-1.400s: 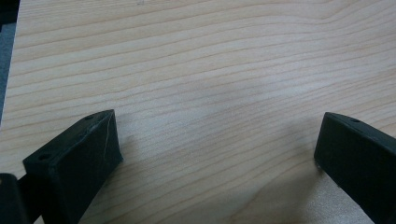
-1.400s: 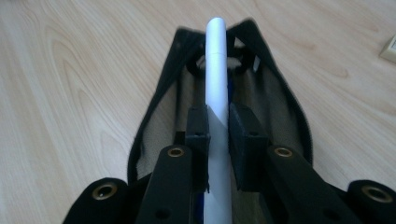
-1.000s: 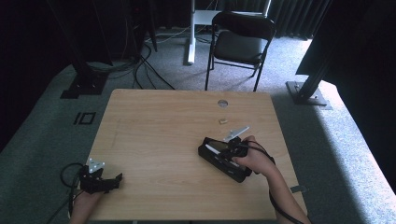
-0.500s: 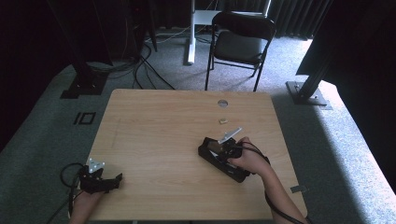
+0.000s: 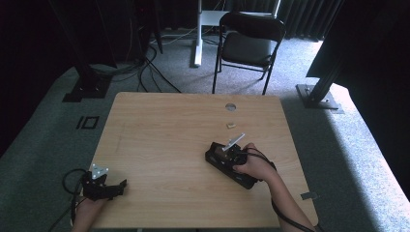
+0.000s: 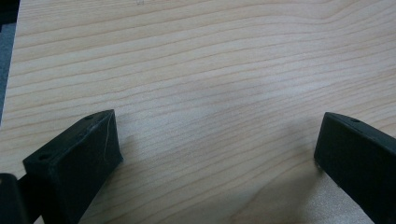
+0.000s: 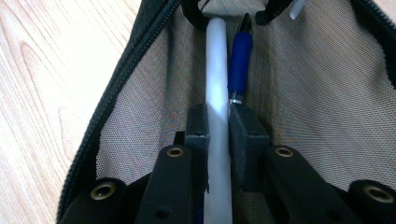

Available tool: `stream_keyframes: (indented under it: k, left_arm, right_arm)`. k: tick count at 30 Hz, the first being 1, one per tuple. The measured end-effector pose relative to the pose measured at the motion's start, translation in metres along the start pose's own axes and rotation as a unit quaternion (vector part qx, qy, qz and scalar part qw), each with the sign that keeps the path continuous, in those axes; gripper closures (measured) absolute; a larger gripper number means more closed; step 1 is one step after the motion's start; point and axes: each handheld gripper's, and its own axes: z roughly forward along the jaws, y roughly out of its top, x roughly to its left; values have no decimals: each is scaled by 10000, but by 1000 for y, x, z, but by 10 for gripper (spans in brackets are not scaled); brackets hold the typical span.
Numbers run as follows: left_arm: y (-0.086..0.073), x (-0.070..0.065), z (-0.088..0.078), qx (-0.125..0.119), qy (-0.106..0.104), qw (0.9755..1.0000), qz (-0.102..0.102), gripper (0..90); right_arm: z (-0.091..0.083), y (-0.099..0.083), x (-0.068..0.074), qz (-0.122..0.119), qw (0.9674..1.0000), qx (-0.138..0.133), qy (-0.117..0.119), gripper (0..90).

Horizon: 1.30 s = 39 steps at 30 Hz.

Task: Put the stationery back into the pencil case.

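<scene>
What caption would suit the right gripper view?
Right gripper clamps a white pen inside an open pencil case, beside a blue pen.

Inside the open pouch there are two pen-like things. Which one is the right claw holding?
The right claw holds the white pen, clamped between its pads. The blue pen lies free beside it in the black pouch, outside the grip.

You have two grippers – left gripper point(image 5: 104, 186) and right gripper point(image 7: 218, 126) – one black pencil case point(image 7: 154, 93), one white pen point(image 7: 216, 70), one blue pen point(image 7: 239, 65), one table point(image 5: 164, 140) and one chair point(image 5: 246, 48).
</scene>
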Motion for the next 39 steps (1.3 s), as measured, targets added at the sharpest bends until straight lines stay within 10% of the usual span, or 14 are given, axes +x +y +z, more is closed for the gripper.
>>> stream_keyframes:
  k: [18, 32, 39]
  left_arm:
    - [0, 0, 0, 1, 1, 10000, -2, 6]
    - [0, 0, 0, 2, 0, 10000, -1, 6]
    - [0, 0, 0, 1, -1, 10000, -2, 6]
  right_arm:
    - [-39, 4, -3, 43, 9975, -696, 134, 751]
    - [-72, 5, -26, 578, 9828, -1746, -175, 709]
    - [-67, 6, -44, 863, 9789, -1793, -476, 661]
